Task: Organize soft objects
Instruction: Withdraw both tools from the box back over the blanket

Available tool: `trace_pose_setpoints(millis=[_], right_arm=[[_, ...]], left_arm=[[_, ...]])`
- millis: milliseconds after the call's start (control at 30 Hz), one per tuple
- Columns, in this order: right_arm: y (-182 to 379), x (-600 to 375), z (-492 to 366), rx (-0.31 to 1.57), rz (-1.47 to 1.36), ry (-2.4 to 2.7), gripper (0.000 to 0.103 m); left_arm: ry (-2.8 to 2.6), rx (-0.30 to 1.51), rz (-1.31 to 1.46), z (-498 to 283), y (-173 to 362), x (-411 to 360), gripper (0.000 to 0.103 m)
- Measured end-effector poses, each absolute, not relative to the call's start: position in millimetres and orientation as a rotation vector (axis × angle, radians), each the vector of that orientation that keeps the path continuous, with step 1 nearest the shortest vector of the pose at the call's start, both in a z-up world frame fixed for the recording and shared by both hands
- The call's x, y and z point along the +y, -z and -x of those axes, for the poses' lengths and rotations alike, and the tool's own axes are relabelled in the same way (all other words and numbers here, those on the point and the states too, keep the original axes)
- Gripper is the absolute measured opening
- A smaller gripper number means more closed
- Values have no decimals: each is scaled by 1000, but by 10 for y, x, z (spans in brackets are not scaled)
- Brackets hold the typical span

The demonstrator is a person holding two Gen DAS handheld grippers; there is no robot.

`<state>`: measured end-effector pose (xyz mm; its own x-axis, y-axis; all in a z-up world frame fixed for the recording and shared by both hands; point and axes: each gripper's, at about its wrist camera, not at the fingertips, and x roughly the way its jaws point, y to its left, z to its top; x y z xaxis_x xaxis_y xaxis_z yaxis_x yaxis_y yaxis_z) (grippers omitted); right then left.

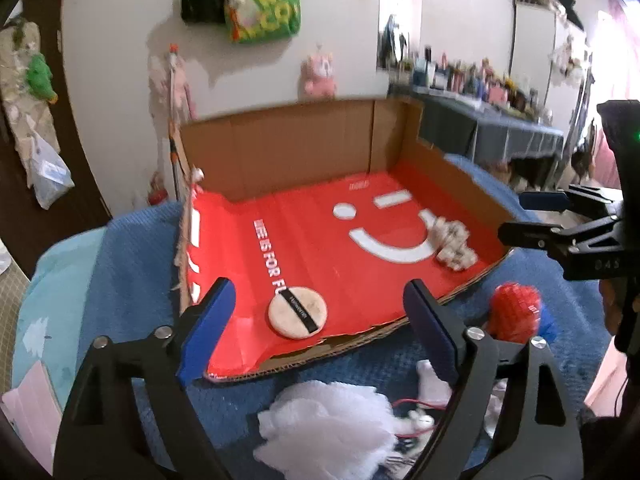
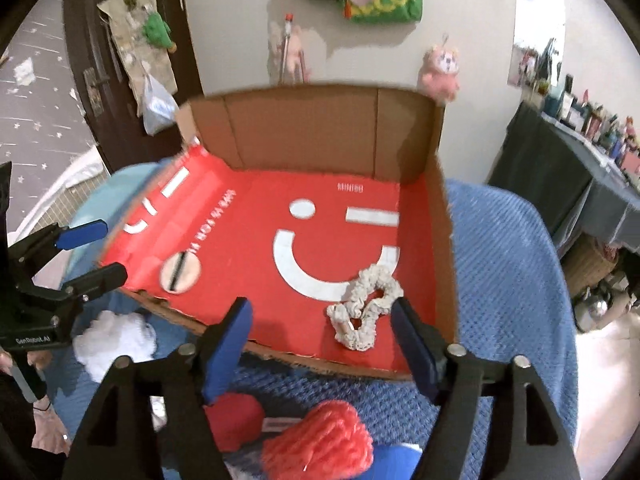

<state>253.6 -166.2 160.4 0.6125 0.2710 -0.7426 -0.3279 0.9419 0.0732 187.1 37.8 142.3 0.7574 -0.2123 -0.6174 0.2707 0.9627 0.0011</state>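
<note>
Two items boxed, more waiting.
Both your grippers, left gripper [image 1: 316, 324] and right gripper [image 2: 320, 344], have fingers apart, empty; the white puff [image 1: 324, 428] lies below your left one, nearer you than the box [image 1: 280, 152].

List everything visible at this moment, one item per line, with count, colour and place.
cardboard box: one, brown with red floor, on the blue blanket
powder puff: one, cream with black strap, box floor, near front edge
scrunchie: one, cream, box floor, by the right wall
white mesh sponge: one, on the blanket before the box
red mesh sponge: one, on the blanket
left gripper: black, blue pads, open, empty
right gripper: same, open, empty
</note>
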Motion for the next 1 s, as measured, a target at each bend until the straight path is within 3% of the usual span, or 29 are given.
trace_pose_setpoints(millis=[367,667,1000], right_arm=[[-2066,-1715,-1552,556,110,-299,103],[-1902,-1768,-834,438,67,-269,103],[-1410,-1772,-446,428,48,-192,103]], left_arm=[[170,427,-81,-922,-1642,272,100],[120,336,-31,-304,-1487,191,100],[117,393,-16,-117,-1038,112,100]])
